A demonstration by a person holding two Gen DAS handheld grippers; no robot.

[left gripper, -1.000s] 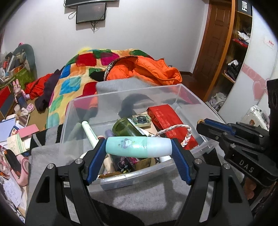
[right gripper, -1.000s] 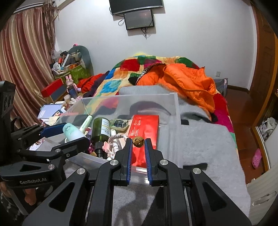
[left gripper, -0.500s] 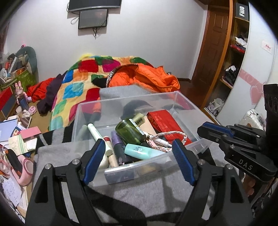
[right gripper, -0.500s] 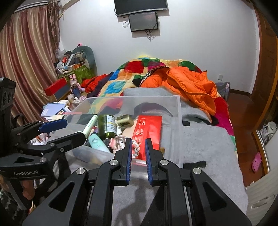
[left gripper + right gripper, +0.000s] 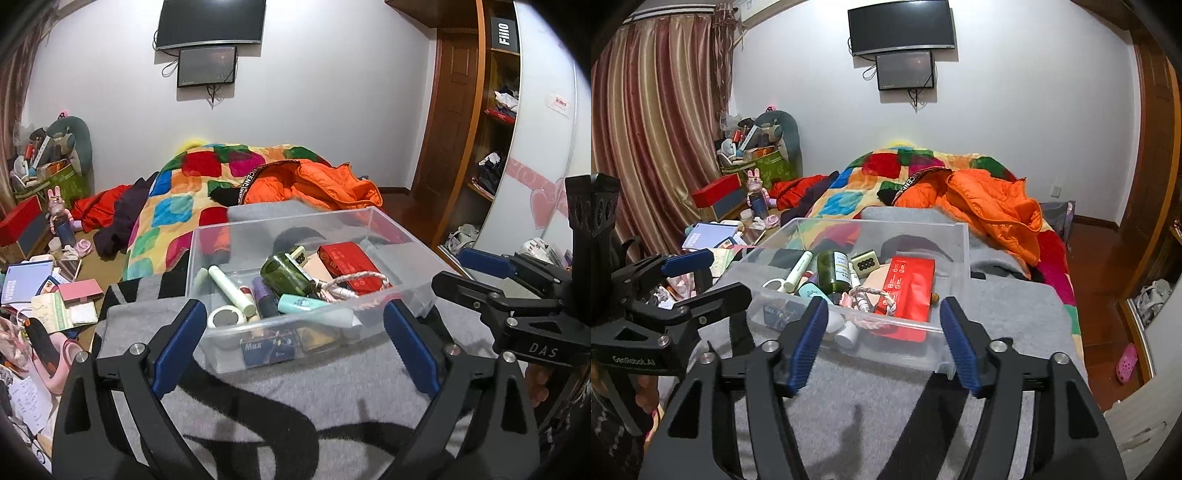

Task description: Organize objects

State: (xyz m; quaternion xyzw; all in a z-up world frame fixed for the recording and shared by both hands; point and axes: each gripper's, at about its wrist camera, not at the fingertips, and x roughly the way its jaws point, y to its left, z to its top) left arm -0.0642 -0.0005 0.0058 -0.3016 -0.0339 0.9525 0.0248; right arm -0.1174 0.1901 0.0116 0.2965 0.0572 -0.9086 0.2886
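Both drops done: the mint bottle (image 5: 302,303) that sat across the left gripper (image 5: 293,347) 1 s ago now lies in the clear bin (image 5: 399,236), and the small brown nut (image 5: 935,297) left the right gripper (image 5: 884,345), now resting beside the red packet (image 5: 909,286). Both grippers' jaws are opening w/ nothing between them, backed off over the grey blanket (image 5: 332,387). So 2 more items look sorted. Bottle lies flat, long axis roughly left-right, cap end toward the bin's left side.
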